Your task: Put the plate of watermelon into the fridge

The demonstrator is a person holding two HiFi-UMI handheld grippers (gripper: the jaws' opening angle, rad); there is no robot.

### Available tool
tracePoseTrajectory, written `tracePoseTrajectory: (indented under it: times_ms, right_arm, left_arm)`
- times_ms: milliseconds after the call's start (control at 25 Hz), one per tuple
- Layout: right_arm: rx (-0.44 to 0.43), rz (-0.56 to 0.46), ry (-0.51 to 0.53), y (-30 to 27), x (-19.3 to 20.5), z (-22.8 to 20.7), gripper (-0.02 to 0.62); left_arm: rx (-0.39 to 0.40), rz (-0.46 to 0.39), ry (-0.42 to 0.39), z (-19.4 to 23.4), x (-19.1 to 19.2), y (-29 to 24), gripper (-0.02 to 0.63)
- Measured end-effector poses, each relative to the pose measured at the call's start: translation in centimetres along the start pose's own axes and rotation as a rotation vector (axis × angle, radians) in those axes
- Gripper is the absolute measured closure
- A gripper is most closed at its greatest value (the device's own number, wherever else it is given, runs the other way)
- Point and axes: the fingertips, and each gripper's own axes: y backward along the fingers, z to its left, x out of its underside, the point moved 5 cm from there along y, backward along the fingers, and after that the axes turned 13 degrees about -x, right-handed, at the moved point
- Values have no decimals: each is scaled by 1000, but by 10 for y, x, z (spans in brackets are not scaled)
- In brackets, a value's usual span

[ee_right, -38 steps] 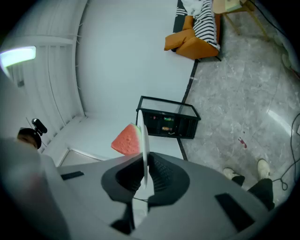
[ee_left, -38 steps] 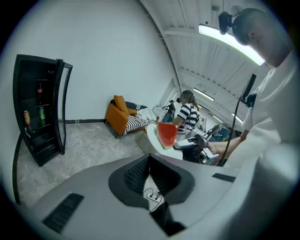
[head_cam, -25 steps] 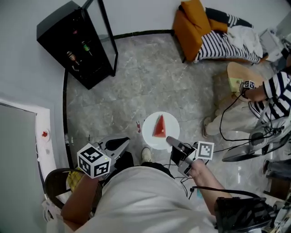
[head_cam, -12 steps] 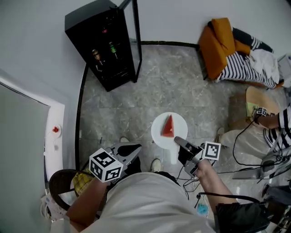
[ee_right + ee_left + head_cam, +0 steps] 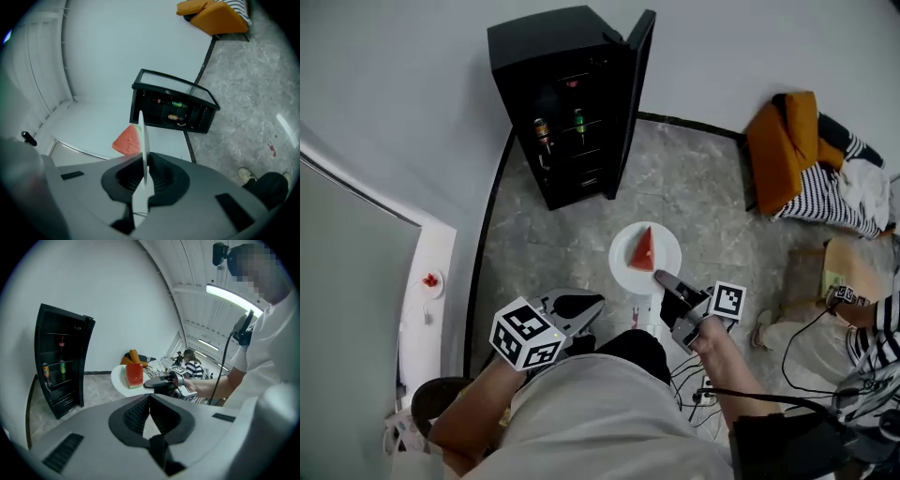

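Both hand-held grippers were out in front of the person carrying them. The right hand-held gripper [image 5: 661,278] had its jaws pinched almost together on the near rim of a white plate [image 5: 622,246], which it held out level above the grey stone floor [image 5: 703,183]. From the right gripper view the plate [image 5: 142,136] showed edge-on as a thin white line caught between the ribbed pads [image 5: 157,176]. A red wedge of watermelon [image 5: 643,250] sat on the plate a little right of its middle, its tip pointing to the far side.

The left hand-held gripper [image 5: 586,305] hung to the left of the plate and nearer the person, touching nothing. In the left gripper view its jaws met at the tips, with only floor showing through the narrow gap behind them.

The black fridge [image 5: 553,56] stood at the far left against the wall, well apart from the plate. Its door [image 5: 634,94] was swung open to the right, and bottles [image 5: 541,131] stood on the shelves inside. An orange cushion [image 5: 783,141] and a striped cloth [image 5: 825,202] lay by the far right wall. A second person [image 5: 872,323] in a striped top sat at the right edge.
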Motion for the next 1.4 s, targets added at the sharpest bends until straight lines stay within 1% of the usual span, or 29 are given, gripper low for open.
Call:
tracePoseTrajectory:
  times_ms: [200, 400, 520, 640, 840, 1000, 1200, 1400]
  right_arm:
    - [-11, 16, -8, -98, -39, -17, 566]
    - [10, 66, -33, -203, -94, -52, 566]
    - [-2, 93, -24, -248, -121, -67, 566]
    - [0, 121, -17, -301, -160, -88, 566]
    - [19, 153, -46, -388, -214, -126, 566]
    - [30, 164, -62, -439, -245, -156, 566]
    - [35, 177, -92, -487, -270, -190, 566]
    - [39, 177, -104, -531, -287, -221, 566]
  left_arm:
    - [-34, -26, 53, 57, -23, 19, 594]
    - [-79, -38, 127, 118, -45, 7, 594]
    - [-101, -40, 124, 139, -60, -4, 594]
    - [-121, -28, 133, 171, -86, -22, 594]
    - [-154, -10, 147, 223, -130, -53, 594]
    - [-174, 6, 138, 254, -156, -78, 594]
    - [-153, 6, 122, 278, -178, -110, 594]
    - [-159, 15, 160, 303, -182, -136, 594]
